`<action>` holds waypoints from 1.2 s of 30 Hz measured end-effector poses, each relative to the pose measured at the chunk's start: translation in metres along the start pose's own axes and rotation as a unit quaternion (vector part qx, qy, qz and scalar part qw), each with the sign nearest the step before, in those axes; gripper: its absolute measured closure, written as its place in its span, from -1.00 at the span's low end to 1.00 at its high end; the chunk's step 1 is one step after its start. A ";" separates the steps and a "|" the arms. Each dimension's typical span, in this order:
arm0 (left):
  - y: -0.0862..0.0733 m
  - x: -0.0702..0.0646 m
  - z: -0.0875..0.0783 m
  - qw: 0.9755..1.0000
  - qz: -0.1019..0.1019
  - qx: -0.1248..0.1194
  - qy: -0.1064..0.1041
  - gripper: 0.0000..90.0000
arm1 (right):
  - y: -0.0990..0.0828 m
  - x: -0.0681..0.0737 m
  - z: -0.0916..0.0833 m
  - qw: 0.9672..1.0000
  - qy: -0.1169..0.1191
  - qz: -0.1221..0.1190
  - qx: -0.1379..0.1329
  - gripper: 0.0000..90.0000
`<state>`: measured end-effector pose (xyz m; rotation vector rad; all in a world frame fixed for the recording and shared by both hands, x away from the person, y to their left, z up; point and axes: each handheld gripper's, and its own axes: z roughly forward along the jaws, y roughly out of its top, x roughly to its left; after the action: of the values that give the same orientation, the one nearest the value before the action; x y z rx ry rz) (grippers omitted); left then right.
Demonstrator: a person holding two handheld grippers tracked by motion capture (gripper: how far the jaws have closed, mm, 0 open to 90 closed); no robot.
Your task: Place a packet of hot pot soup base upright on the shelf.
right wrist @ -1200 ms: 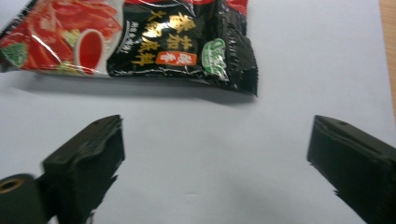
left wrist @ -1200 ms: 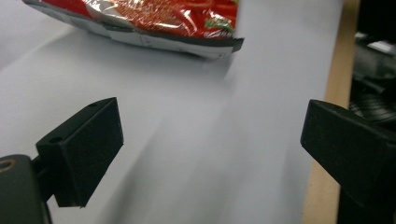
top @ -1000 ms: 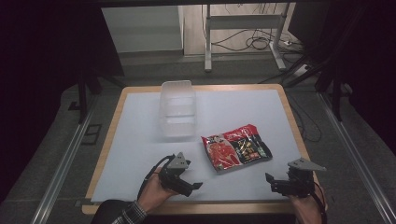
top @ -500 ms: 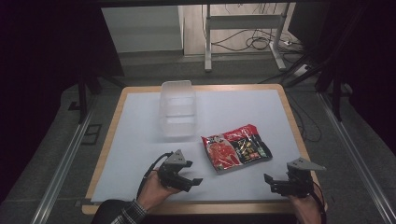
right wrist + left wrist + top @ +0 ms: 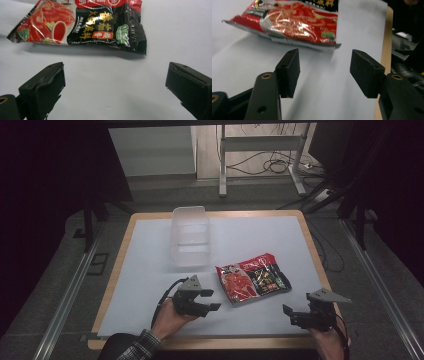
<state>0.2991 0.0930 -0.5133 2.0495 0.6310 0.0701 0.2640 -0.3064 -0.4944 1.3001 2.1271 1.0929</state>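
A red and black noodle packet (image 5: 252, 278) lies flat on the white mat, right of centre. My left gripper (image 5: 211, 301) sits just left of the packet's near corner, pointing at it. Its jaws have just been closing but still stand open, with only bare mat between the pads (image 5: 325, 72); the packet (image 5: 292, 20) lies a short way beyond the tips. My right gripper (image 5: 290, 316) rests near the front right edge, jaws wide open (image 5: 113, 82), facing the packet (image 5: 82, 25) from its near side without touching it.
A clear plastic tub (image 5: 190, 236) stands at the back centre-left of the mat (image 5: 150, 270). The wooden table edge (image 5: 320, 255) frames the mat. A metal stand and cables (image 5: 260, 165) lie on the floor beyond the table.
The left gripper's jaws have narrowed, and the hand has shifted slightly toward the packet. The right gripper and packet have stayed put.
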 end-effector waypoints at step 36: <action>0.022 0.015 0.061 0.997 0.053 -0.021 0.050 0.99 | -0.001 -0.003 0.007 1.000 0.018 0.011 0.006 -0.84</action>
<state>0.3386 0.0429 -0.5315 2.0465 0.5769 0.2467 0.2699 -0.3059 -0.4996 1.3221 2.1528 1.1215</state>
